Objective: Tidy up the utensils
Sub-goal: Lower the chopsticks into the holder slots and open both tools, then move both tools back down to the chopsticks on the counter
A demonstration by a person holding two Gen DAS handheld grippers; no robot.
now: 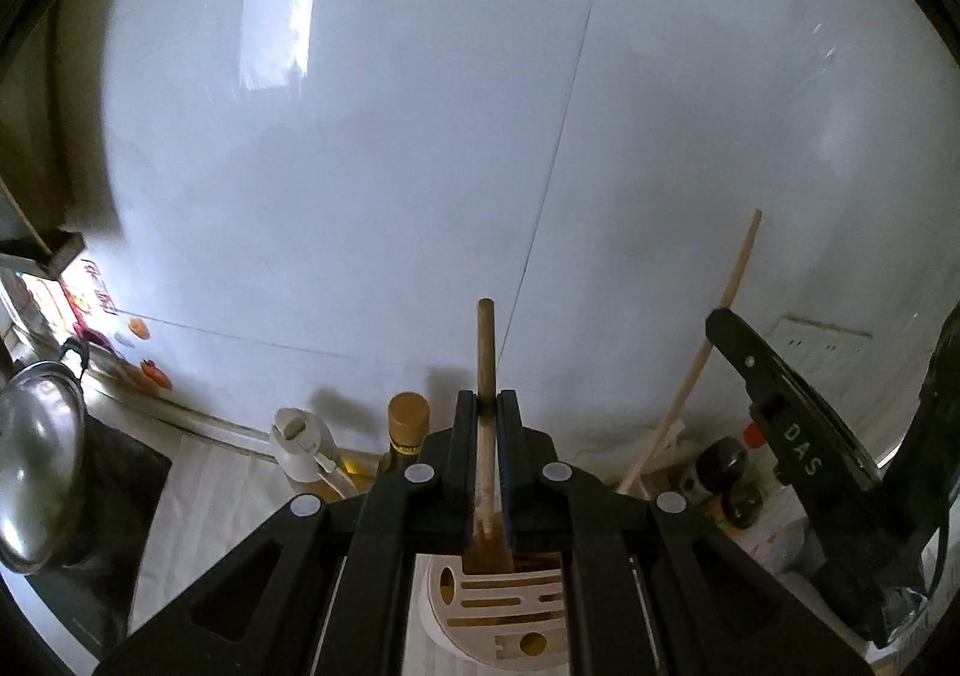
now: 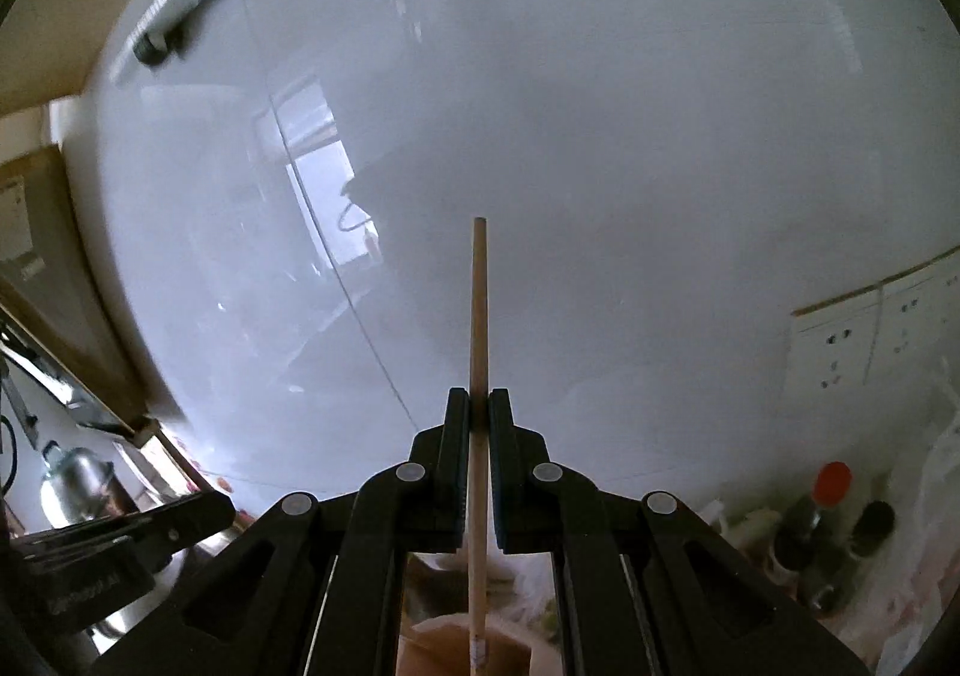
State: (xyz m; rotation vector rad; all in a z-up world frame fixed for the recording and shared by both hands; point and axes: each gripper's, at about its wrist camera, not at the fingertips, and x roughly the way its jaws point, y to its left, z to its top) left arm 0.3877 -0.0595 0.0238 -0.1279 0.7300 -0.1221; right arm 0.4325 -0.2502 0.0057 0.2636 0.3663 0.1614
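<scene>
My left gripper [image 1: 486, 403] is shut on a wooden spatula [image 1: 485, 340], handle pointing up toward the white wall, its blade end low between the fingers above a round slotted utensil holder [image 1: 480, 610]. My right gripper [image 2: 479, 400] is shut on a thin wooden chopstick [image 2: 478, 304], held upright; its lower end reaches down over a brown container [image 2: 444, 646]. The right gripper [image 1: 774, 406] and its chopstick [image 1: 720, 316] also show at the right of the left wrist view. The left gripper [image 2: 138, 532] shows at the lower left of the right wrist view.
A white tiled wall [image 1: 420, 136] fills both views. A steel pot lid [image 1: 36, 454], a white bottle [image 1: 300, 436] and a brown-capped bottle [image 1: 408, 424] stand at the counter's back. Dark sauce bottles [image 2: 834, 520] and a plastic bag [image 2: 924, 556] are at right. Wall sockets [image 2: 852, 340] sit above them.
</scene>
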